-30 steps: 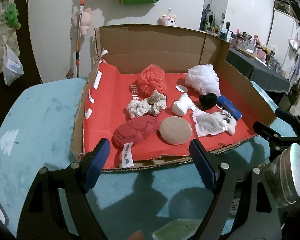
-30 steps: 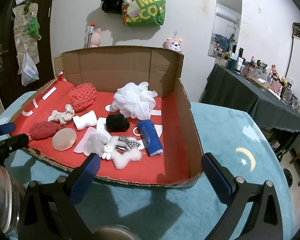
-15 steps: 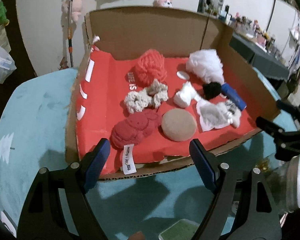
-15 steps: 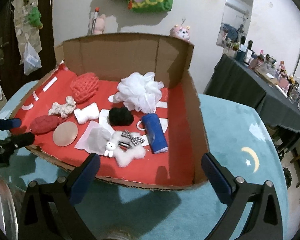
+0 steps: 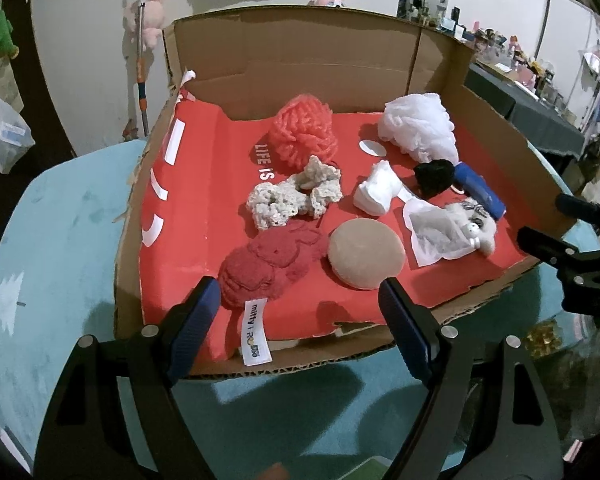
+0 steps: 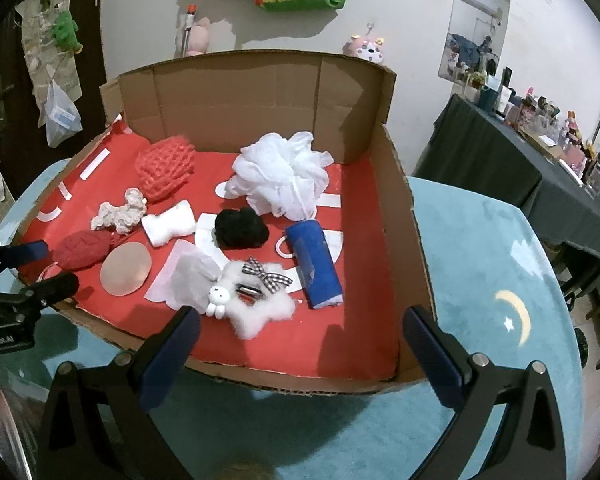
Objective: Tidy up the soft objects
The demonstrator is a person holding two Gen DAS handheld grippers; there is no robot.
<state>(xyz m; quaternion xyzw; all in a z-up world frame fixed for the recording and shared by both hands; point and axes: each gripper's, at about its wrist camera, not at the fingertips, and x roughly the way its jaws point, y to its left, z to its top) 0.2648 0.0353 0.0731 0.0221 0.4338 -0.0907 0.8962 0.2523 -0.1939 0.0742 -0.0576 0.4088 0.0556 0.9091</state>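
1. A shallow cardboard box (image 5: 384, 44) with a red lining is set on the bench (image 5: 60, 240), which is covered in teal fabric.
2. The left gripper (image 5: 300, 300) is held above the near edge of the box. Its jaws are spread wide, and nothing is gripped between them.
3. The right gripper (image 6: 300, 334) is held above the near right part of the box. Its jaws are likewise spread, with nothing between them.
4. All soft objects are located inside the box, on the red lining.
5. A dark red plush item (image 5: 268, 264) with a white label is found at the near left, just ahead of the left gripper.
6. A round beige sponge (image 5: 366, 258) is placed just beside the plush item.
7. A cream knitted piece (image 5: 292, 198) is located behind these two, and a coral yarn ball (image 5: 304, 132) behind that.
8. A white mesh pouf (image 6: 284, 178) is seen toward the rear, with a black fuzzy item (image 6: 240, 228) directly in front of it.
9. A blue roll (image 6: 314, 268) is laid near the right wall.
10. A fluffy white piece with a checked bow (image 6: 260, 300) is positioned near the front edge, beside the blue roll.
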